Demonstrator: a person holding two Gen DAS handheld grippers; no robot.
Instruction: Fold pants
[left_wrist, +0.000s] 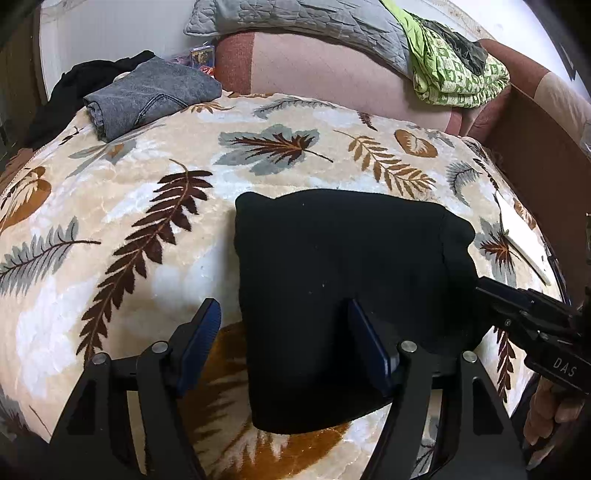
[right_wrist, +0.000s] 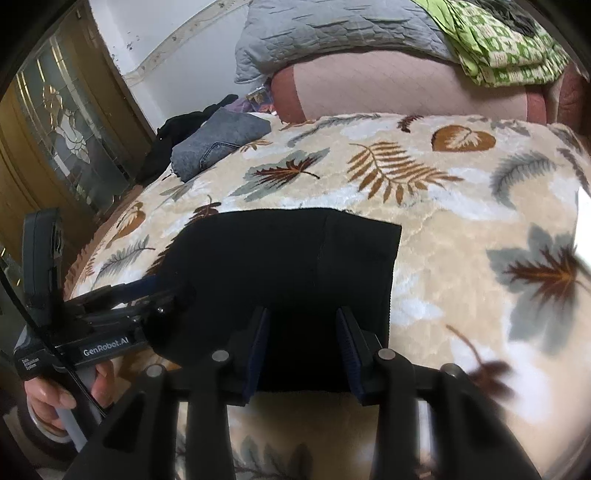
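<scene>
1. The black pants (left_wrist: 343, 284) are lying folded into a compact block on the leaf-patterned blanket (left_wrist: 147, 206) covering the bed, filling the lower centre of the left wrist view.
2. The left gripper (left_wrist: 284, 339) is hovering low over the near edge of the pants, its blue-padded fingers (left_wrist: 199, 343) spread wide; one finger is sitting over the blanket, the other over the black fabric.
3. The right gripper (right_wrist: 301, 347) is reaching over the near edge of the pants (right_wrist: 280, 266) at the bottom centre of its own view, fingers (right_wrist: 349, 354) spread apart with black fabric showing between them; whether they are touching the cloth is unclear.
4. Folded grey jeans (left_wrist: 147, 96) are resting in the upper left of the left wrist frame, beside a dark garment (left_wrist: 85, 85).
5. A grey quilted pillow (left_wrist: 295, 26) and a green patterned cloth (left_wrist: 454, 77) are lying along the top.
</scene>
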